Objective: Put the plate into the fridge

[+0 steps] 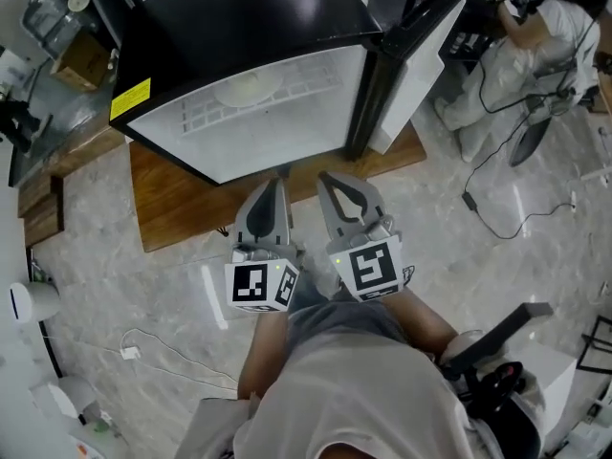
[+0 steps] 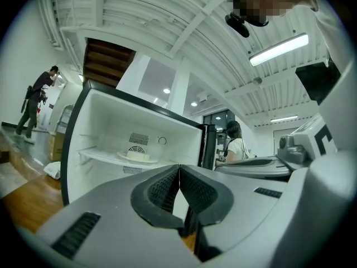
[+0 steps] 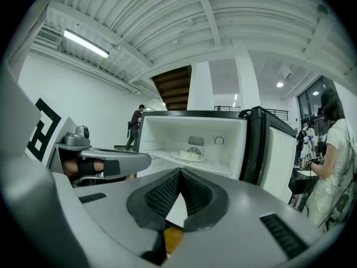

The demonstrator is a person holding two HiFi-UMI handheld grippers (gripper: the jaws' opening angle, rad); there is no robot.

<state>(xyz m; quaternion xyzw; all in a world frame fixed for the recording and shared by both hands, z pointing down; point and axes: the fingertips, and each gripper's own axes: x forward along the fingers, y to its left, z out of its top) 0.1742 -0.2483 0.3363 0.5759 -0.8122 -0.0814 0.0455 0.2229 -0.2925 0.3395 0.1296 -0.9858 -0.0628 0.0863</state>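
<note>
From the head we look steeply down on the open fridge (image 1: 249,17); both gripper views face into it from low and near, sharing its shelf (image 2: 100,155) and plate (image 3: 189,156)

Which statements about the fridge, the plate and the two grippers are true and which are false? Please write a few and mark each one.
1. The plate lies on a shelf inside the fridge. True.
2. The fridge is closed. False: its door stands open at the right side.
3. The left gripper holds the plate. False: it is shut and empty, in front of the fridge.
4. The right gripper is shut with nothing between its jaws. True.
</note>
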